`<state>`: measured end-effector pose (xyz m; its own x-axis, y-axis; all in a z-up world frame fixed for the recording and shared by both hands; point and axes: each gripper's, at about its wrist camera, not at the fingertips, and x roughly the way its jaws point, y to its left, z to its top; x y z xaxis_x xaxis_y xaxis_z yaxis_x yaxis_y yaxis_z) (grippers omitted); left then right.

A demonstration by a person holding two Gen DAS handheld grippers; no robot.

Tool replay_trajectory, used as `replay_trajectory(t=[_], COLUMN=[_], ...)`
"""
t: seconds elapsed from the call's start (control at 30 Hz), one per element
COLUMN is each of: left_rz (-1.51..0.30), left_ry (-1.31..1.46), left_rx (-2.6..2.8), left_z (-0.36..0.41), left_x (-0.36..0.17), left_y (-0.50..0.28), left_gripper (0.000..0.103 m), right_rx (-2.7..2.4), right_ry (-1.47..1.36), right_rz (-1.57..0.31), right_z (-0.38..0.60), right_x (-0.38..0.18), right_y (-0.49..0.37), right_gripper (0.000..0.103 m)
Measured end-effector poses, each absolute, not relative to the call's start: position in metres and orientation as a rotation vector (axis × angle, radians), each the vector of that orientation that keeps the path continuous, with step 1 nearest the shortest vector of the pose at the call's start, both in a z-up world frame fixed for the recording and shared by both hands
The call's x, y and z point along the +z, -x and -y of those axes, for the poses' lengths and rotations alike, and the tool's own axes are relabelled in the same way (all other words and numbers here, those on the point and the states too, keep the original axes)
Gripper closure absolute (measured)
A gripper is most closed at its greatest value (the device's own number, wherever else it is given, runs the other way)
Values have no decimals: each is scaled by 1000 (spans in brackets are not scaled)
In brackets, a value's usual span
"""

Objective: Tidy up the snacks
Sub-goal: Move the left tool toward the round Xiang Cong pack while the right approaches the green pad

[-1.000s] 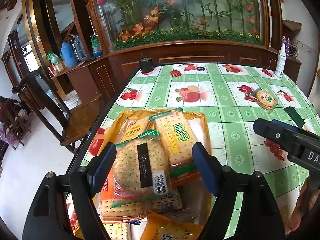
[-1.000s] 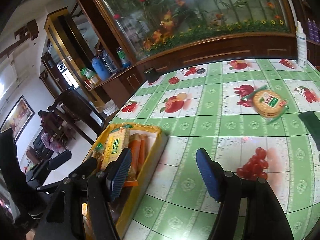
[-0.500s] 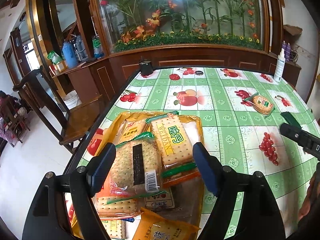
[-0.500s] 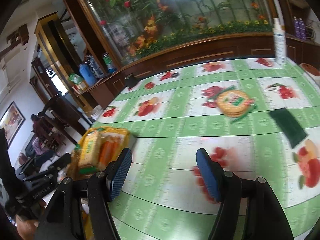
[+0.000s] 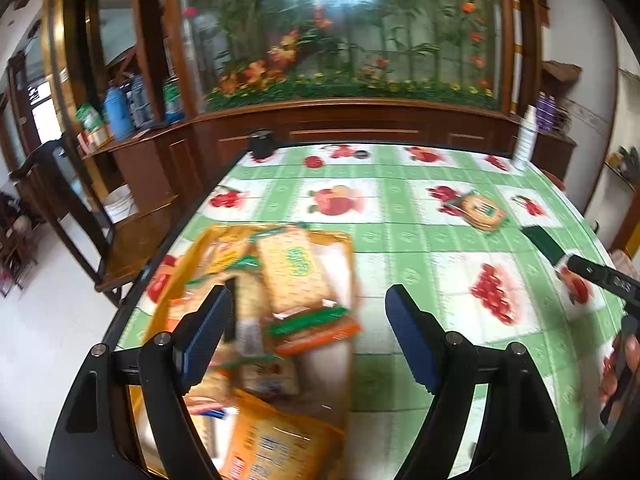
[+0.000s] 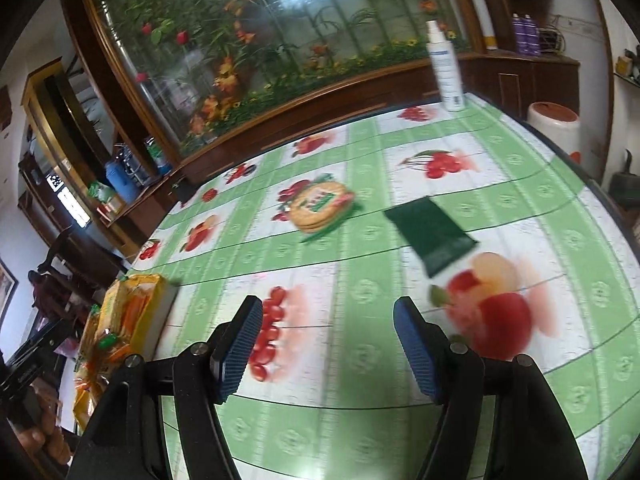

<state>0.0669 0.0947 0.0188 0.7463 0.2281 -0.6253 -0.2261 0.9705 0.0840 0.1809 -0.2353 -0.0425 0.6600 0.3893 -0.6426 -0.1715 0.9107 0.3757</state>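
Left wrist view: the left claw (image 5: 308,334) has pulled back and up from the yellow tray (image 5: 340,240) since half a second ago, and the cracker packets (image 5: 294,276) that sat between its fingers now lie mostly under and beside the left finger, blurred. It is spread wide and holds nothing. From the right wrist view, the right claw (image 6: 328,346) has swung further over the tabletop (image 6: 360,412), with the tray (image 6: 158,312) now slipped well off to its left edge. It too is spread wide and empty, hovering above the fruit-print cloth. The round biscuit pack (image 6: 320,206) lies ahead of it, a little left of centre and well apart from the fingertips, and the dark green packet (image 6: 432,232) lies just to that pack's right. A white spray bottle (image 6: 446,68) stands at the far edge.
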Motion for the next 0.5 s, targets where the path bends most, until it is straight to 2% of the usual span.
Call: replay_trajectory(t=[0.23,0.43,0.5], left_rz=[-726,-762,-771], left_ry=[-42,-49,-38], left_rx=[107,41,31], left_z=[-39,-15,-13], left_x=[8,2,1], left_y=[-68,-79,-84], left_gripper=[24,24,24], right_rx=[289,278,280], right_ry=[-278,-139,-80], right_rz=[-798,-797,-804], right_z=[249,245,242], right_x=[-45,-44,-45], right_y=[-185,-213,-230], right_gripper=[30,29,26])
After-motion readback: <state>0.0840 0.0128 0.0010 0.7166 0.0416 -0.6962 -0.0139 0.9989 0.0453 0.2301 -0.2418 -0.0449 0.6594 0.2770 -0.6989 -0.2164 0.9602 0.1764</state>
